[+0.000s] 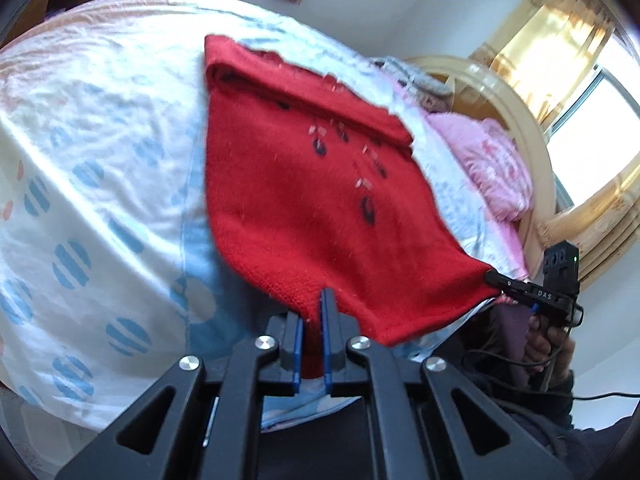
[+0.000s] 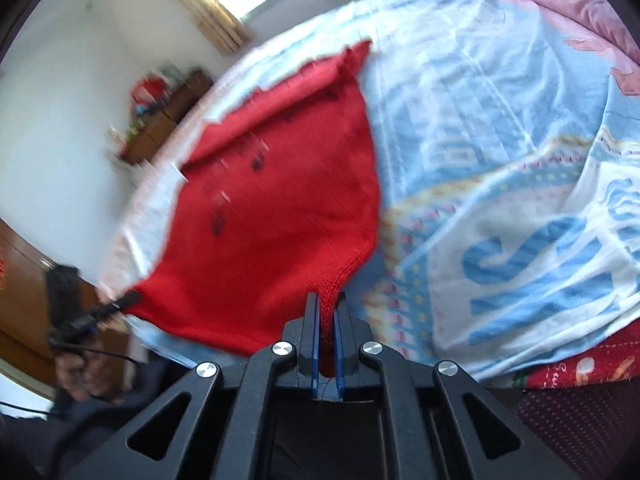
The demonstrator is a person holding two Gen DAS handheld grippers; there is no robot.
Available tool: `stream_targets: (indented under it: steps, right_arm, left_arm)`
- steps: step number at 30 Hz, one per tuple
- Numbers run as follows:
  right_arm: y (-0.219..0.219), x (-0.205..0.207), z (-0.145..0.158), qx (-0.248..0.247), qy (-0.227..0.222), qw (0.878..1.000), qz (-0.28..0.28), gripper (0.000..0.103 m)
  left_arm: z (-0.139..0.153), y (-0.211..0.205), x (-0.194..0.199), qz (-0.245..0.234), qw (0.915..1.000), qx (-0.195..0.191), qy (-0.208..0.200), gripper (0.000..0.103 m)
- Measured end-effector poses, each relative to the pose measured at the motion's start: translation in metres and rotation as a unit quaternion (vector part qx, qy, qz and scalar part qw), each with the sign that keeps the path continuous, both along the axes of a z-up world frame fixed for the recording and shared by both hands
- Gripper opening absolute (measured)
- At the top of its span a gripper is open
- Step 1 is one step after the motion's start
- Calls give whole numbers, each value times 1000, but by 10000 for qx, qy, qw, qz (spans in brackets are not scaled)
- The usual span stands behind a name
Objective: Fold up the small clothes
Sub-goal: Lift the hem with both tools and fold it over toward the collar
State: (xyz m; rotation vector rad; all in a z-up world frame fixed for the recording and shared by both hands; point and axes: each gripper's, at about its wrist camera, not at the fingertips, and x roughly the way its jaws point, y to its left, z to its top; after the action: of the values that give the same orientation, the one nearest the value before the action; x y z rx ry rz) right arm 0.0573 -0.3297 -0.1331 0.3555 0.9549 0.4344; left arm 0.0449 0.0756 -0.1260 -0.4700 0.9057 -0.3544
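Broadly, a bed (image 1: 100,152) fills both views, spread with a pale sheet printed with blue striped dots on one side and, in the right wrist view, a blue-and-white blanket (image 2: 500,160) with large letters. A pink pillow (image 1: 492,164) lies near the curved wooden headboard (image 1: 532,128), with yellow curtains (image 1: 560,40) and a bright window behind.

On the bedding lies the red knitted sweater (image 1: 304,200), its far part folded over on itself, dark and pale marks scattered across the knit. Its near hem is lifted off the sheet at both corners and stretched between the two tools.

The left gripper (image 1: 314,320) has its blue-padded jaws squeezed together on one corner of the hem, red knit bunched between the pads. The right gripper (image 2: 326,320) is likewise clamped tight on the other corner, a ridge of red fabric pinched in the narrow gap. Each camera also catches the other tool at the opposite hem corner, gripped by a hand (image 1: 548,344), with a thin black cable trailing from it.
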Motion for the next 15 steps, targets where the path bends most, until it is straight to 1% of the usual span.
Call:
stream_targets:
  steps: [2,5,6,10,15]
  right_arm:
    - [-4,-5,15,346,-329,9988,-47,5]
    - [-12,-12,29,570,-636,9961,-203,5]
    - [-7,-7,33,615,-687,9954,-267,5]
    - [-12,-8,44,763,-819,9927,-446,5]
    - [-12,0,64,817,-1037,9898,-541,5]
  left_arm:
    - [8,4,-2,51,9998,-34,-196,8]
    - [18,8,0,126,9991,-79,-403,8]
    - [19,8,1,138,9990,-72,-423,8]
    - [25,8,11,131,9987,-69,-495,8]
    - [32,11,20,143,9979,-110,-627,8]
